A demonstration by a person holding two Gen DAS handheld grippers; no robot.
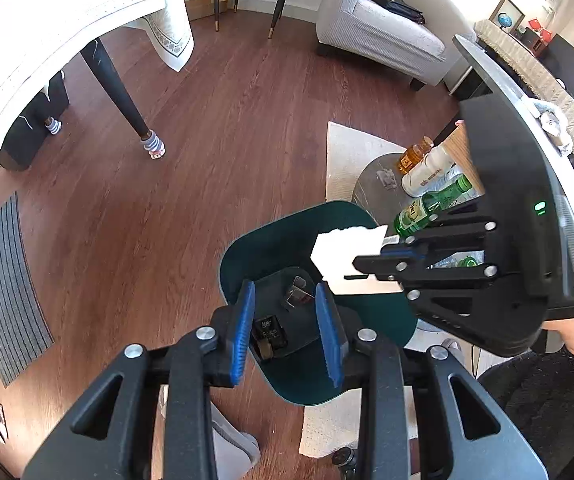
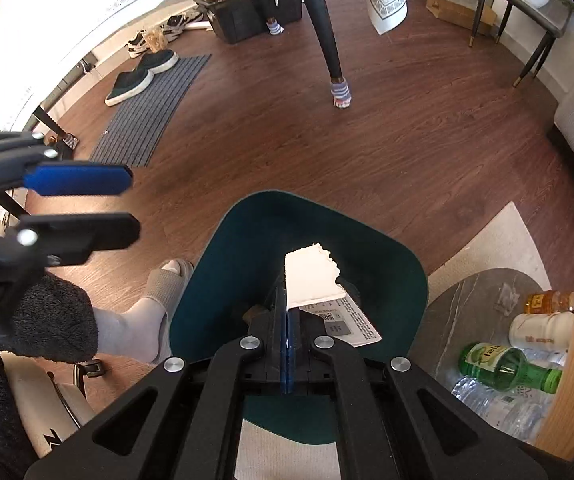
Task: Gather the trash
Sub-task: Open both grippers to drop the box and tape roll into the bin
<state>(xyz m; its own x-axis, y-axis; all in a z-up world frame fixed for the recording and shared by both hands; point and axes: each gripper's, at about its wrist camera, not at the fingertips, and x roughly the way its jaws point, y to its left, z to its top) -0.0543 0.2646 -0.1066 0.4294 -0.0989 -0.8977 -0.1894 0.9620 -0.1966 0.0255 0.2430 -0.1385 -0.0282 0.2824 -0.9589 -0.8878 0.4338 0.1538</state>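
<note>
The torn paper [image 2: 314,280] is pinched in the fully closed right tool [image 2: 287,312] above the green bin [image 2: 399,264], apparently for dropping, while the left tool [image 1: 287,328] is held partly open and empty over it.

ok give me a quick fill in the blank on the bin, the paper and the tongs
1. The right tongs are shut on a torn piece of ____.
2. The left tongs are open and hold ____.
3. The paper hangs over a dark ____ bin.
4. The green bottle by the bin lies on its ____.

Missing words: paper; nothing; green; side
</note>
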